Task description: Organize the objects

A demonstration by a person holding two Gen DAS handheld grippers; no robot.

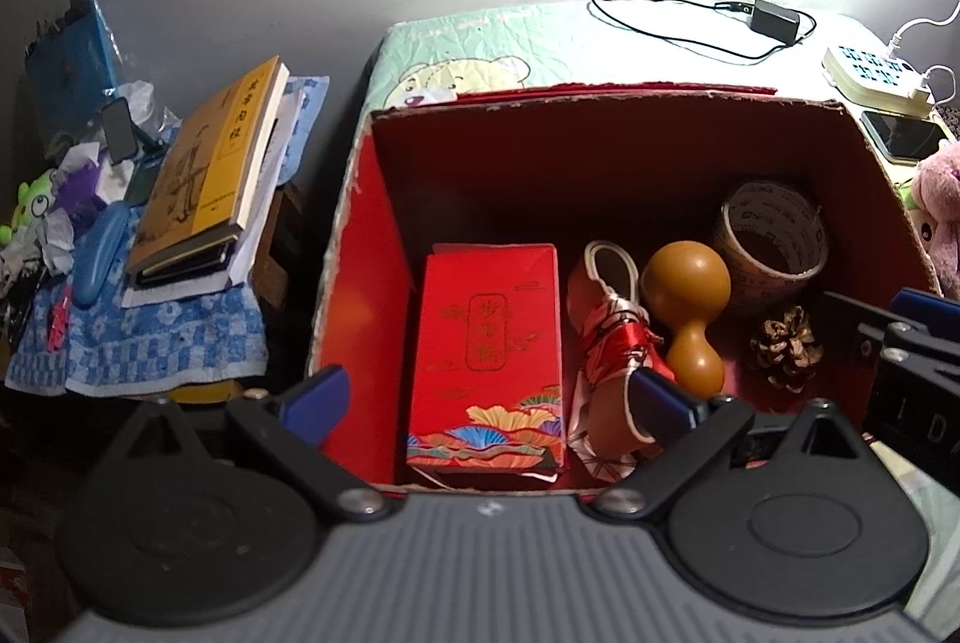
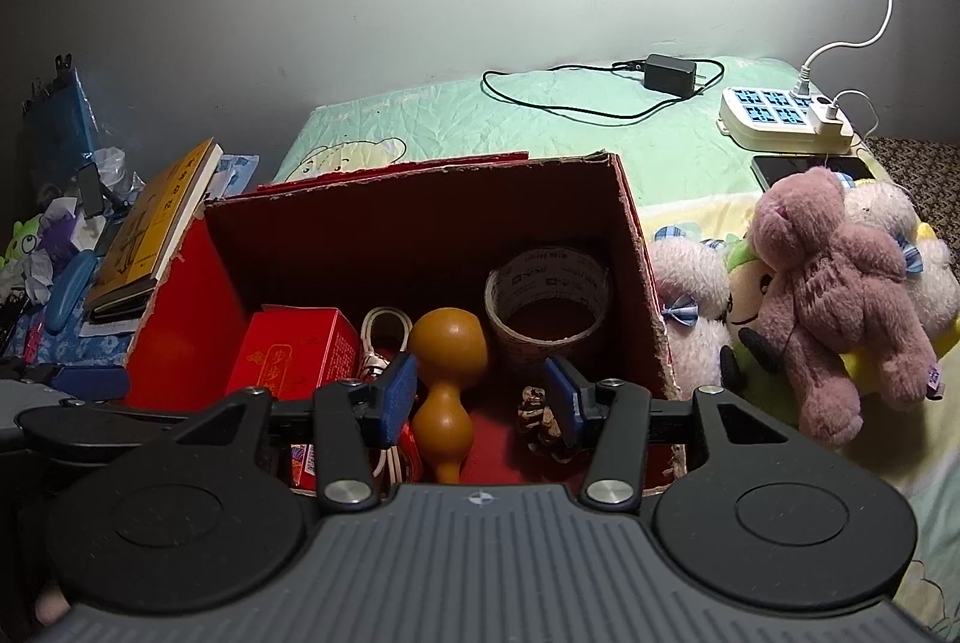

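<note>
Left wrist view: the left gripper (image 1: 489, 403) hangs over the near edge of an open red carton (image 1: 366, 247), its blue fingers (image 1: 318, 400) spread wide with nothing between them. On the carton floor, from left to right, lie a red box (image 1: 489, 343) with gold print, a folded red-and-white fan (image 1: 606, 343) with a white cord loop, a brown gourd (image 1: 687, 310), a pine cone (image 1: 786, 346) and a tape roll (image 1: 774, 238) at the back right. The gourd touches the fan and lies just beside the tape roll. The carton sits on a green quilt (image 1: 540, 36) that also holds a black charger (image 1: 777, 20) and a power strip (image 1: 870, 72). Left of the bed, books (image 1: 204, 169) are stacked on a blue checked towel (image 1: 156, 343). The right gripper's black frame shows at the right edge.

Right wrist view: the right gripper (image 2: 483, 406) hovers above the carton's near edge, jaws apart and empty, the gourd (image 2: 447, 361) seen between its fingers (image 2: 396, 394). The pine cone (image 2: 540, 421) is partly hidden behind the right finger. The tape roll (image 2: 546, 301) stands behind it, the red box (image 2: 294, 349) at left. Outside the carton (image 2: 636, 247), against its right wall, plush toys (image 2: 840, 283) are piled on the quilt (image 2: 468, 120); a phone (image 2: 810, 167) lies behind them, near the power strip (image 2: 786, 114).
</note>
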